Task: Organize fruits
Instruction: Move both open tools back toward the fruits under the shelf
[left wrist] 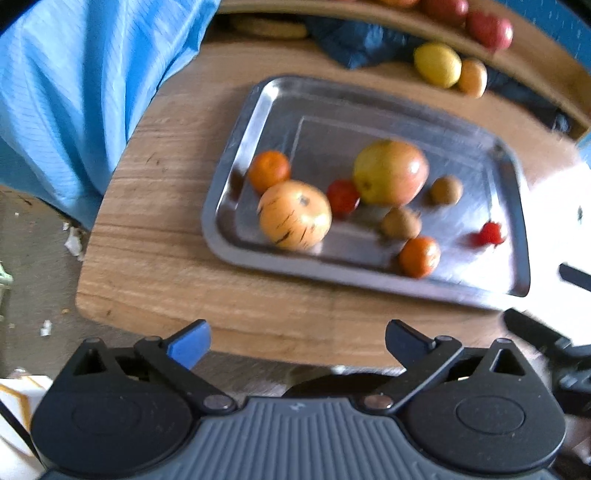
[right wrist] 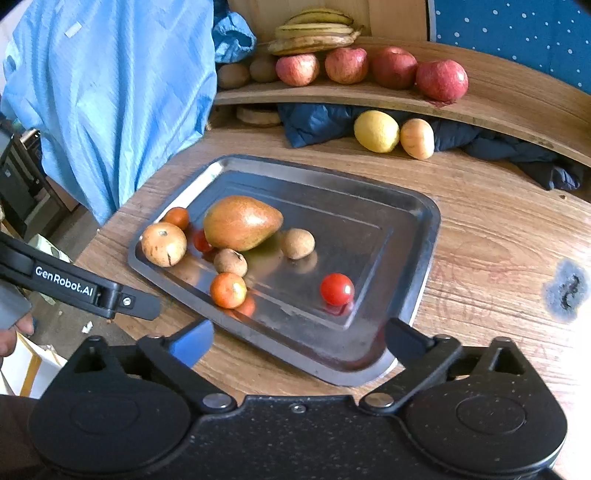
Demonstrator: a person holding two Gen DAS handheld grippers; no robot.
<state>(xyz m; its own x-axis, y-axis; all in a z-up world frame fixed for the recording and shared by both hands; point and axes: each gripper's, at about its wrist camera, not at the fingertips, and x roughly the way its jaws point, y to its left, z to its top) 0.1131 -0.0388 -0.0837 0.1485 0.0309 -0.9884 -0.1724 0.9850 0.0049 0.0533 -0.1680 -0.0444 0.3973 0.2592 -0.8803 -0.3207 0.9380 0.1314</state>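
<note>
- My left gripper hung over the near table edge at the bottom of its view, jaws wide apart and empty.
- The fruit lay on the metal tray in the middle of the right wrist view, most of it bunched toward the tray's left end.
- Far left sat a speckled yellow round fruit, with a small orange just behind it. I judged the round fruit firm and fairly heavy, best taken across its widest part.
- Next came a small tomato tucked against the big mango. The mango looked the heaviest and smooth-skinned, likely to slip, so I judged it best gripped across its short axis near the fat end.
- Two brown kiwis sat close by the mango, with a second orange near the front rim. The kiwis looked soft and needed a light squeeze.
- Alone to the right was a cherry tomato, light, slick, easily crushed and prone to roll on the metal.
- My right gripper also stood spread and empty, over the tray's near corner.
- The right view was sharp and showed the upper shelf with bananas and red apples; the left view was blurred and cut most of that off.
- Both views showed a lemon under the shelf.
</note>
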